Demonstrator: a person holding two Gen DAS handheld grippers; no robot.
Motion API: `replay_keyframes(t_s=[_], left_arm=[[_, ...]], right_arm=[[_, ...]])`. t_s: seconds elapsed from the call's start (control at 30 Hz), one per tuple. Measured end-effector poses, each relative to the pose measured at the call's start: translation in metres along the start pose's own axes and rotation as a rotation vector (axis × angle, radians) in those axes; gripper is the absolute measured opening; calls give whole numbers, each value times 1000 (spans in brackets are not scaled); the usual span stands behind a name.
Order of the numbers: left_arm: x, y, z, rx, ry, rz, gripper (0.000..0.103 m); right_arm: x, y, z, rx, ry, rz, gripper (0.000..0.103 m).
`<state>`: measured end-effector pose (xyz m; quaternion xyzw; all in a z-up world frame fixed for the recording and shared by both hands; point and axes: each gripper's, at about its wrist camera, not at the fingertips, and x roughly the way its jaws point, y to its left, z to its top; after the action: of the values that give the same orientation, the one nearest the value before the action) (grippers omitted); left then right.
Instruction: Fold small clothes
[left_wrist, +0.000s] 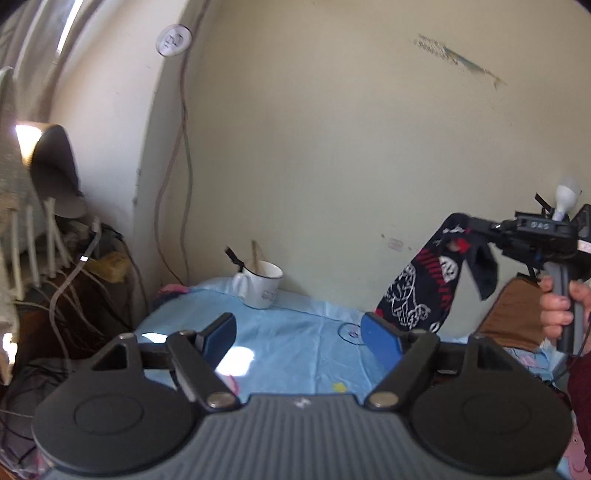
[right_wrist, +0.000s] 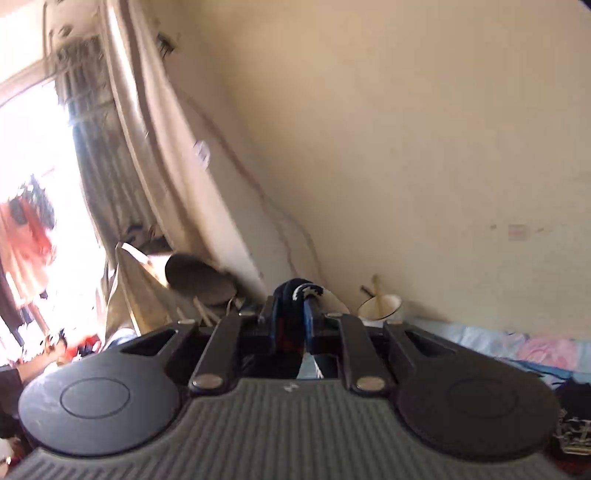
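Your right gripper (right_wrist: 291, 325) pinches the dark patterned garment (left_wrist: 424, 288); only the left wrist view shows it hanging above the blue sheet (left_wrist: 288, 332), right side. Your left gripper (left_wrist: 299, 332) stands spread, apparently empty. Far: white mug (left_wrist: 260, 284).

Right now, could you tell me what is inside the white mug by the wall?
A pale stick and a dark-handled utensil poke out of the white mug. Its wall hides their lower ends and any contents.

Cream wall (left_wrist: 332, 147), bright window (right_wrist: 26, 147), beige curtain (right_wrist: 147, 129), blue table cover (left_wrist: 288, 332)
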<state>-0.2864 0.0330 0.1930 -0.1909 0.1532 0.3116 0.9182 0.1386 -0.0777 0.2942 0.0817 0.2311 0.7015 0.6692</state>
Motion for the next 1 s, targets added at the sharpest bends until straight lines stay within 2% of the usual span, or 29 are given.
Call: replay_keyframes(t_s=[0.1, 0.17, 0.23, 0.27, 0.33, 0.37, 0.47, 0.5, 0.57, 0.6, 0.63, 0.7, 0.8, 0.87, 0.9, 0.93, 0.97, 1.0], left_arm=[[70, -26, 7, 25, 102, -81, 76], [131, -46, 9, 43, 201, -152, 77], [193, -69, 3, 65, 303, -188, 77], [224, -79, -3, 74, 356, -195, 77], [282, -99, -20, 89, 455, -195, 77], [306, -107, -30, 96, 498, -195, 77], [364, -127, -58, 115, 599, -163, 76], [375, -132, -67, 122, 622, -166, 76], [389, -139, -79, 130, 657, -160, 80], [385, -143, -82, 154, 630, -155, 81], [383, -149, -84, 174, 636, -156, 81], [367, -150, -86, 155, 629, -181, 81], [341, -140, -94, 134, 594, -204, 82], [332, -137, -104, 122, 604, -180, 78], [325, -138, -108, 136, 579, -167, 76], [319, -143, -110, 159, 563, -154, 68], [314, -146, -112, 181, 548, -145, 45], [310, -150, -114, 207, 534, -139, 25]], right_arm=[[-71, -53, -1, 59, -95, -132, 17], [-113, -94, -16, 114, -117, -235, 18], [-147, -134, -41, 171, -118, -331, 22], [-160, -150, -56, 189, -112, -402, 29], [-177, -177, -87, 168, -54, -568, 57], [-181, -187, -101, 129, -12, -662, 75], [-190, -214, -133, -7, 93, -907, 77], [-193, -219, -137, -18, 99, -920, 77], [-197, -227, -136, -3, 62, -847, 77], [-194, -228, -131, 2, 39, -798, 77], [-188, -229, -123, 1, 27, -738, 77], [-151, -221, -106, -20, 44, -568, 77], [-65, -211, -90, -89, 130, -358, 77], [-1, -208, -92, -99, 232, -262, 74], [26, -209, -96, -107, 282, -248, 74], [56, -210, -102, -118, 343, -258, 74], [86, -212, -112, -122, 426, -281, 74], [108, -211, -123, -113, 496, -296, 65]])
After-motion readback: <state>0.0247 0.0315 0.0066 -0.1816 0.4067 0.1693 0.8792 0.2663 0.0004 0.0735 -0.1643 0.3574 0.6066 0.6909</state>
